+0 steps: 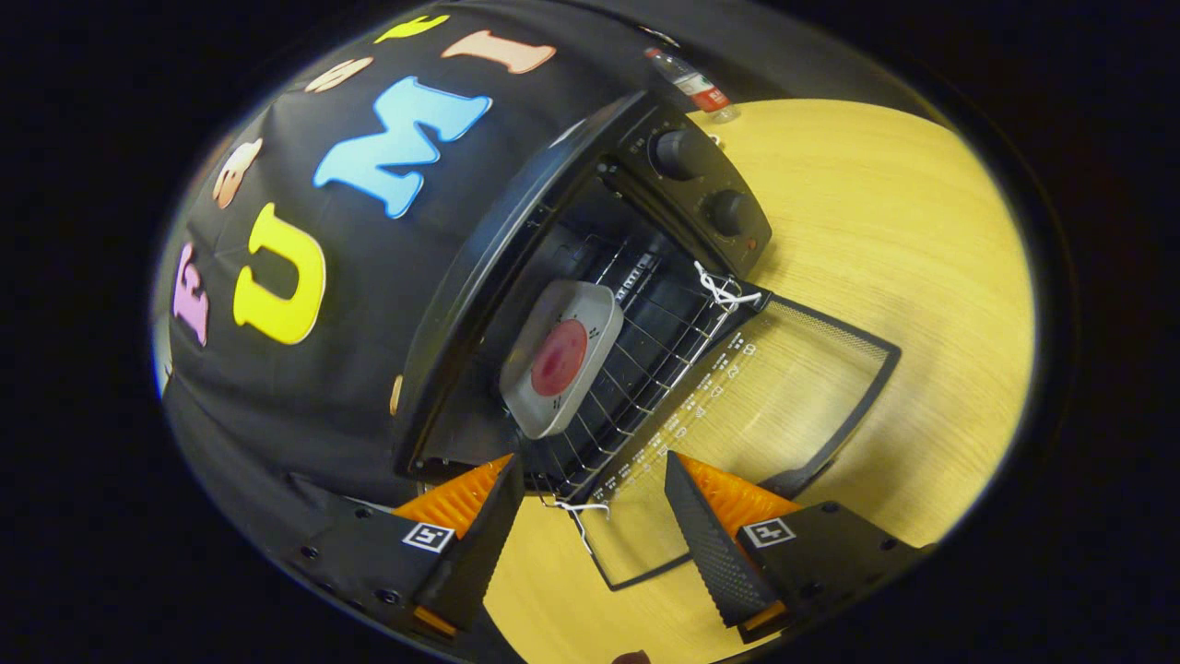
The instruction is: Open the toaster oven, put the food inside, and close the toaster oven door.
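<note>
1. Gripper (pixel 590 516) spread wide, nothing held between the fingers, hovering just before the open toaster oven (pixel 590 267).
2. Oven door (pixel 756 415) dropped fully open, lying flat against the wooden desk (pixel 903 277), glass pane showing the wood grain through it.
3. One finger (pixel 470 544) just short of the oven's body near one door hinge; the other finger (pixel 719 544) over the door's glass.
4. Food (pixel 559 357), a round red piece on a pale square plate (pixel 590 309), already inside the oven, resting on the wire rack (pixel 645 360), beyond the fingers.
5. White string (pixel 724 290) tied at each end of the door's hinge side.
6. Two dark knobs (pixel 682 152) on the oven's control panel, beside the cavity.
7. Plastic bottle (pixel 691 85) with a red label lying on the desk past the oven, beside the booth's black cloth wall (pixel 304 387).
</note>
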A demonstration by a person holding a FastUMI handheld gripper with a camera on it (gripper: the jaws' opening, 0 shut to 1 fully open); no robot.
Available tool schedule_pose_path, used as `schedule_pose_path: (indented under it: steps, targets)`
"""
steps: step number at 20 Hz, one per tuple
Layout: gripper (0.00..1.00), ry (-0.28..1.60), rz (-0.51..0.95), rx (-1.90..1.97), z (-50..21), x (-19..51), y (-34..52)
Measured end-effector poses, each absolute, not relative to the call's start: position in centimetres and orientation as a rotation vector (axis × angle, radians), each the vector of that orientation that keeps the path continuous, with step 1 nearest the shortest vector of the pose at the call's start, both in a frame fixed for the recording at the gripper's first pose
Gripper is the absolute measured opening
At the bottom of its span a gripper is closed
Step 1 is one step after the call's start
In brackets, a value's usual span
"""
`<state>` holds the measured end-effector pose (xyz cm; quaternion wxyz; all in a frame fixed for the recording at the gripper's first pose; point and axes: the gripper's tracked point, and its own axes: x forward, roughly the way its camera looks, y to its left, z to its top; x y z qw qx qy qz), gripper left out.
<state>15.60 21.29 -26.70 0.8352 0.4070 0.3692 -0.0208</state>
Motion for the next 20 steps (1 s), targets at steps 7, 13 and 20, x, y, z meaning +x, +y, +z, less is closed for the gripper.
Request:
schedule_pose_path:
  steps: [7, 13, 20]
  targets:
    - [0.97, 0.771, 0.054, 0.527, -25.7, 11.3, 19.2]
    - [0.98, 0.869, 0.159, 0.193, -28.7, 7.2, 18.2]
    - [0.98, 1.000, 0.189, 0.017, -32.6, 6.0, 17.8]
